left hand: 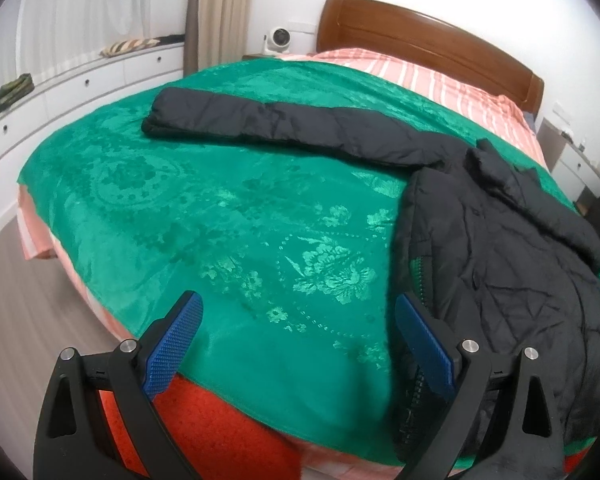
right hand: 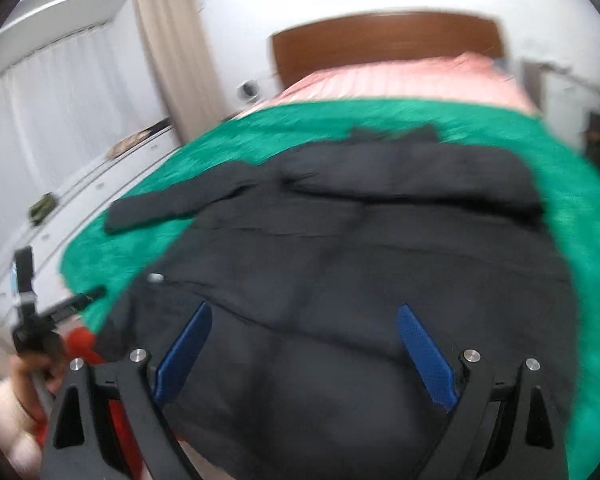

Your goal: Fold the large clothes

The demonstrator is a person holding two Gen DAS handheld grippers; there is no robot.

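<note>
A black padded coat lies spread on the green blanket that covers the bed, just ahead of both pairs of tongs. The left tongs stand wide apart with nothing between them, only blanket beyond, and the coat's zipped front edge sits beside their right-hand finger. The right tongs are also spread wide and hold nothing; the body of the coat fills the space past their tips.

It looks a bulky, puffy thing, soft all through, with quilted filling that will spring back and trap air. I would expect it to be light for its size but floppy, with a smooth shell that may slide in a narrow pinch. Good places to take hold seem to be the firm edges: the hem, the zip line, the cuff of the sleeve, where the cloth is doubled and stitched. A grab in the middle of a panel would likely gather only the outer layer.

The left view is sharp and shows that sleeve stretched far out to the left of the coat, across the blanket, and the zip teeth near the tongs. The right view is blurred, yet it alone shows the whole coat, with a second sleeve folded across its chest below the collar, and the person's left hand gripping the other tool at the lower left.
</note>
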